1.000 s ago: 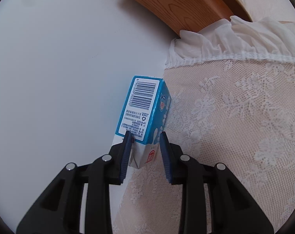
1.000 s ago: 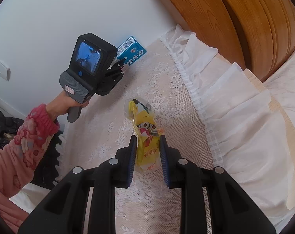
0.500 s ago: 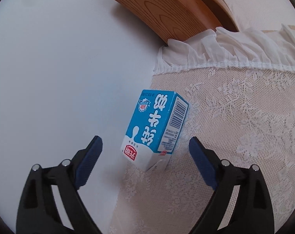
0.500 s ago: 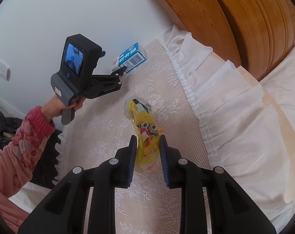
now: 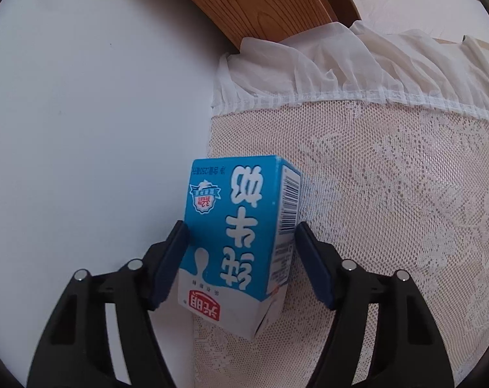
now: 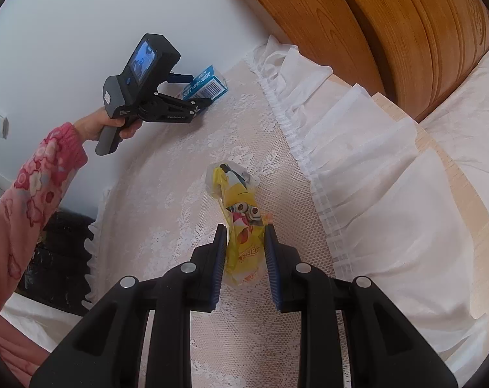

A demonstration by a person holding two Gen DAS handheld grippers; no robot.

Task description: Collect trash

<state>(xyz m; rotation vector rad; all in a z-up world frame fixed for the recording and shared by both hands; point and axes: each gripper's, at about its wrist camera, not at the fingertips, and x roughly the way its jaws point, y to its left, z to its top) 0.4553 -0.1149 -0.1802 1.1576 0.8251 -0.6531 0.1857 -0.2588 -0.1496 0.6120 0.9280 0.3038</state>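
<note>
Blue boxy carton (image 5: 241,249) lies on the lace cloth (image 5: 389,226) against the wall, left gripper (image 5: 241,258) closing around it; right gripper (image 6: 246,255) clenches a crinkly yellow wrapper (image 6: 241,216).

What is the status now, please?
Left tool closing around blue milk carton. Right tool shut on yellow wrapper. Nothing in the way.

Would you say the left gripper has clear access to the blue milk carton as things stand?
Probably yes: the blue milk carton already sits between the closing jaws of the left gripper, with only the white wall close beside it.
</note>
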